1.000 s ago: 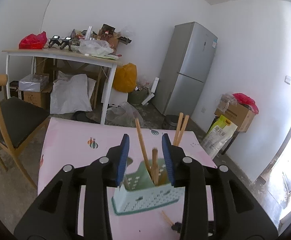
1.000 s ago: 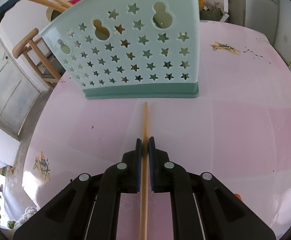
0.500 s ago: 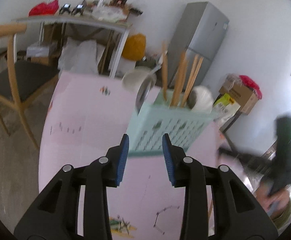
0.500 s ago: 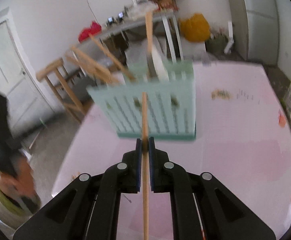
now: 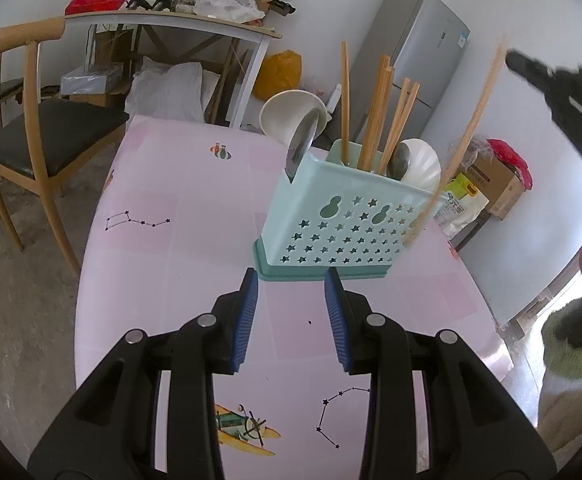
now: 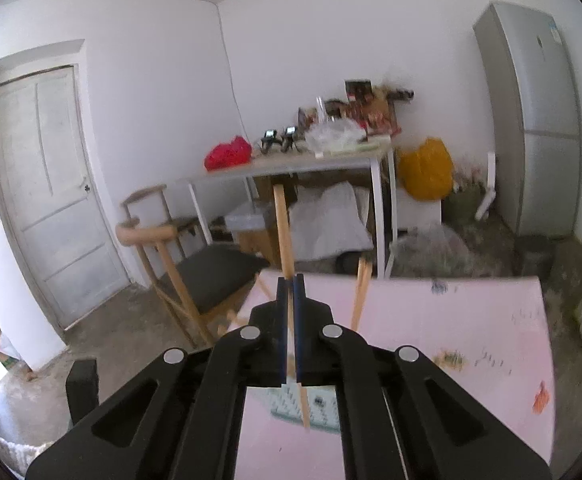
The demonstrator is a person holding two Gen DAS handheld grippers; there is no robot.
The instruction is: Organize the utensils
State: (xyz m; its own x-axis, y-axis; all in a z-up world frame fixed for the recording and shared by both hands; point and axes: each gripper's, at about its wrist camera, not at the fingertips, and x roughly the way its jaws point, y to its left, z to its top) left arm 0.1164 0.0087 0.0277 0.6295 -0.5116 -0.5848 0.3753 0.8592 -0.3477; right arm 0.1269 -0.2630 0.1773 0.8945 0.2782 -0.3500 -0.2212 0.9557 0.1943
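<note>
Lived-in home: fridge [image 5: 415,68], dining table [image 5: 179,216], chair [image 5: 31,136].

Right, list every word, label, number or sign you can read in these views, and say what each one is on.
None can be read.
Yellow-green bag on the floor: large printed characters, too blurred to read.
Fridge: small blue sticker on the door, too small to read.
Cardboard box: faint print on its side, illegible.
Pink tablecloth: only pictures, star constellations and a plane, no words.
Teal utensil caddy: star cut-outs, no text.
</note>
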